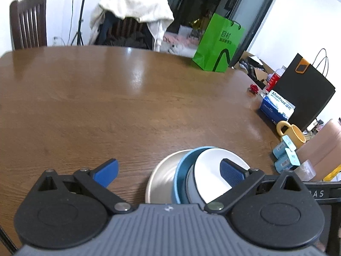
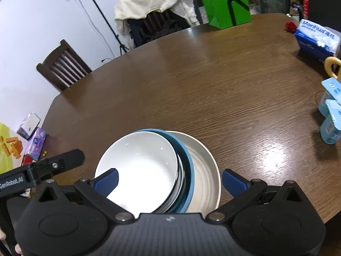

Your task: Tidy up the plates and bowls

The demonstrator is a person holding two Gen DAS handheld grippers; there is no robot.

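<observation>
A stack of dishes sits on the brown wooden table (image 2: 191, 81) near its front edge. A white bowl (image 2: 140, 162) nests in a blue bowl (image 2: 189, 170), which rests on a cream plate (image 2: 204, 170). My right gripper (image 2: 170, 175) hangs open over the stack, its blue pads apart and touching nothing. In the left wrist view the white bowl (image 1: 213, 166), blue bowl (image 1: 181, 170) and cream plate (image 1: 162, 175) lie below my left gripper (image 1: 168, 166). It is open and empty, with its right finger (image 1: 232, 172) over the white bowl.
At the table's far edge stands a green paper bag (image 1: 217, 44). On the right are a black bag (image 1: 304, 93), a blue tissue box (image 1: 277, 106), a yellow mug (image 1: 294, 134) and small light-blue cartons (image 2: 330, 111). Chairs (image 2: 61, 66) stand behind. Purple tissue packs (image 2: 36, 140) lie at the left.
</observation>
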